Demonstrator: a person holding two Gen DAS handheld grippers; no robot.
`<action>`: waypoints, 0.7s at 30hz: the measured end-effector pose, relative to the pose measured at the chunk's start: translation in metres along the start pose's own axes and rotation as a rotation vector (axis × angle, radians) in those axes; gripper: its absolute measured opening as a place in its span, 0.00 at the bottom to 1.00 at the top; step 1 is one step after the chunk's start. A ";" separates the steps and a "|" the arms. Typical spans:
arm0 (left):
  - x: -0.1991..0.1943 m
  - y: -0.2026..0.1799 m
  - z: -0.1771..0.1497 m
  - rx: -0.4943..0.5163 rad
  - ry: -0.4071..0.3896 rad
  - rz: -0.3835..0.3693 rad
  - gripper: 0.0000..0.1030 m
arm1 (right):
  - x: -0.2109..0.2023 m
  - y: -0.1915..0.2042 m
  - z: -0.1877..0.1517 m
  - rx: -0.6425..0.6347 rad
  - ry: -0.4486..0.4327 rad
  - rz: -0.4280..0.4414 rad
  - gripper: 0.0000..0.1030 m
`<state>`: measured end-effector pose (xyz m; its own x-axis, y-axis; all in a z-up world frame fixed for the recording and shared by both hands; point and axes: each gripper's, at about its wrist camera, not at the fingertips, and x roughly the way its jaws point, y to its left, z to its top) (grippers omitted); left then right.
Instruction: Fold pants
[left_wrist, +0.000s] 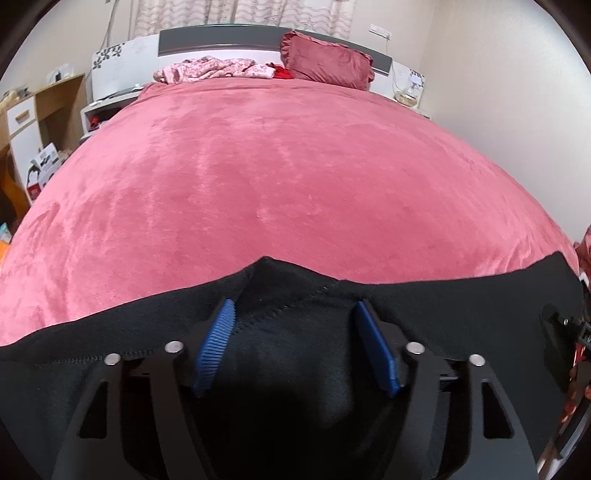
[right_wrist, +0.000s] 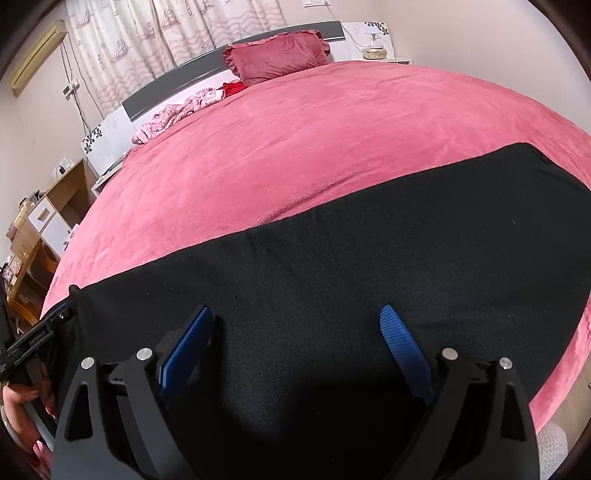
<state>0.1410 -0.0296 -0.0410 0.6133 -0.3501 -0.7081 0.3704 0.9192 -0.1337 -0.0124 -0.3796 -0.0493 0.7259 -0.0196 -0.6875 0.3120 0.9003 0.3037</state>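
Black pants lie flat across the near edge of the bed, stretching to the right. In the left wrist view a stitched seam and a raised peak of the fabric show between the blue pads of my left gripper. Its jaws stand apart over the cloth, and the pads do not press on it. My right gripper is open wide above the flat black cloth, nothing pinched between its fingers. Each gripper's body shows at the side edge of the other's view.
The pink plush bedspread covers the bed beyond the pants. A dark pink pillow, a crumpled pink patterned cloth and a red cloth lie at the headboard. Wooden shelves stand left of the bed; a hand holds the left gripper.
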 end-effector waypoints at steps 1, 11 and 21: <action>0.000 -0.002 -0.001 0.011 0.002 0.007 0.71 | 0.000 0.000 0.000 0.000 0.000 0.000 0.89; -0.007 -0.023 -0.002 0.075 0.013 0.082 0.84 | -0.027 -0.040 0.005 0.206 -0.116 -0.064 0.80; 0.035 -0.009 0.022 -0.060 0.062 0.146 0.96 | -0.023 -0.048 0.007 0.259 -0.106 -0.143 0.64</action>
<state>0.1743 -0.0536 -0.0493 0.6123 -0.2018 -0.7645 0.2370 0.9693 -0.0660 -0.0399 -0.4254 -0.0434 0.7192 -0.1958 -0.6667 0.5516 0.7443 0.3764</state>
